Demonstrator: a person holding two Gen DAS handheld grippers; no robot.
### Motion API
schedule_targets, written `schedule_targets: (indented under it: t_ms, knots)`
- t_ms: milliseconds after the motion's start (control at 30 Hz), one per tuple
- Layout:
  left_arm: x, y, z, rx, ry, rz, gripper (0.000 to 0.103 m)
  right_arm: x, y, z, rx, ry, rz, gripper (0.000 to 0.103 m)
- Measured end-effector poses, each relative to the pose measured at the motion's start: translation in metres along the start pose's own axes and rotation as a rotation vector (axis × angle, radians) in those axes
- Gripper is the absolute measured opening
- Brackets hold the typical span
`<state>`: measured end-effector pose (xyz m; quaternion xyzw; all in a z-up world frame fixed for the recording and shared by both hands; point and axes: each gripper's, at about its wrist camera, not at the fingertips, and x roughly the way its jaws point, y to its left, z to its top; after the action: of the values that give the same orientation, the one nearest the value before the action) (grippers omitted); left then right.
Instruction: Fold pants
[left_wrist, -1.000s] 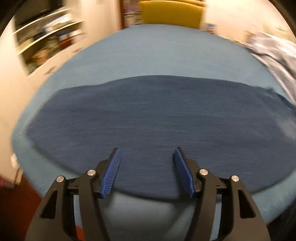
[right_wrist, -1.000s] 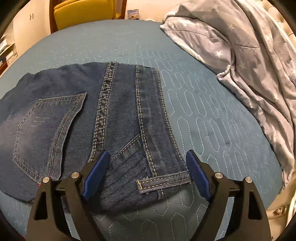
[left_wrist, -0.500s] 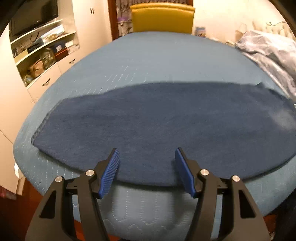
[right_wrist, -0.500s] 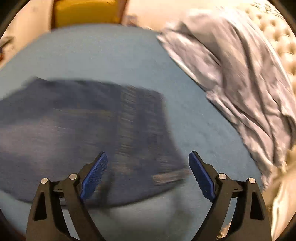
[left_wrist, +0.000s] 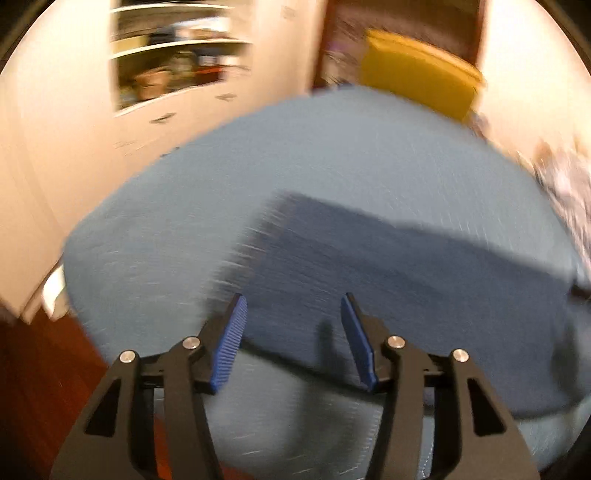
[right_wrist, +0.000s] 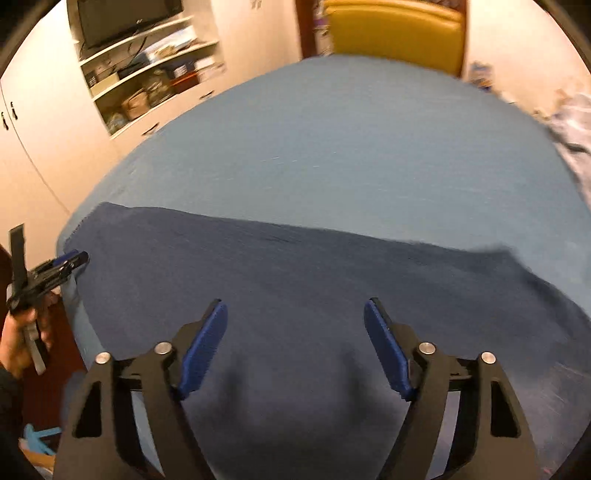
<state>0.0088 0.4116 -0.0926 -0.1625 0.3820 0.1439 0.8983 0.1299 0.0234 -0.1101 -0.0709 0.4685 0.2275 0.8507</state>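
Note:
The dark blue jeans (right_wrist: 295, 280) lie flat across the blue bed cover (right_wrist: 351, 147), folded lengthwise into one long strip. In the blurred left wrist view the jeans (left_wrist: 406, 280) end at a square leg end near the middle. My left gripper (left_wrist: 293, 306) is open and empty above that leg end's near edge. It also shows in the right wrist view (right_wrist: 66, 264) at the far left, by the leg end. My right gripper (right_wrist: 295, 310) is open and empty, hovering over the middle of the jeans.
A yellow chair (right_wrist: 395, 33) stands beyond the bed. White shelves and cupboards (right_wrist: 147, 81) line the left wall. A grey star-print blanket (right_wrist: 576, 125) lies at the bed's right side. The bed's near left edge drops to a dark wooden floor (left_wrist: 44, 387).
Both grippers have swung left along the jeans. The left now faces the leg end. The right has left the waistband and is over the middle. Both stay open.

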Motion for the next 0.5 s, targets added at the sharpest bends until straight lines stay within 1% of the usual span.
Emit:
schedule_targets:
  t_ms: [33,67,100,167,200,267,300,333,367,400,433,467,500]
  knots:
    - [-0.007,0.015,0.002,-0.07,-0.011,-0.007,0.056,0.015,0.008,0.008,-0.01,0.009,0.004,0.068]
    - [-0.011,0.026,0.002,-0.108,-0.005,0.008,0.055,0.033,0.015,0.016,-0.03,0.019,-0.014,0.068]
    - [-0.014,0.032,0.001,-0.116,0.001,0.032,0.055,0.048,0.023,0.021,-0.047,0.032,-0.037,0.068]
    - [-0.023,0.034,-0.004,-0.067,-0.014,0.049,0.054,0.079,0.023,0.029,-0.07,0.07,-0.108,0.063]
    - [-0.026,0.032,-0.006,-0.053,-0.019,0.05,0.054,0.088,0.017,0.031,-0.078,0.081,-0.139,0.063]
    - [-0.025,0.023,-0.004,-0.003,-0.026,0.022,0.046,0.095,0.015,0.033,-0.1,0.073,-0.162,0.065]
    - [-0.024,0.02,-0.003,0.013,-0.023,0.022,0.046,0.095,0.016,0.033,-0.105,0.077,-0.174,0.065]
    - [-0.016,0.015,0.009,0.027,-0.02,0.02,0.046,0.094,0.019,0.032,-0.118,0.079,-0.2,0.066]
    - [-0.008,0.016,0.02,0.02,-0.02,-0.003,0.046,0.095,0.022,0.032,-0.132,0.083,-0.229,0.066]
    - [0.004,0.021,0.034,0.001,-0.005,-0.051,0.046,0.095,0.023,0.031,-0.131,0.089,-0.244,0.066]
    - [0.019,0.023,0.046,-0.026,0.03,-0.081,0.046,0.096,0.024,0.031,-0.12,0.096,-0.258,0.068]
    - [0.03,0.022,0.058,-0.015,0.047,-0.035,0.044,0.098,0.026,0.033,-0.106,0.109,-0.278,0.07]
    - [0.037,0.021,0.065,0.012,0.055,-0.021,0.044,0.1,0.029,0.033,-0.103,0.117,-0.296,0.071]
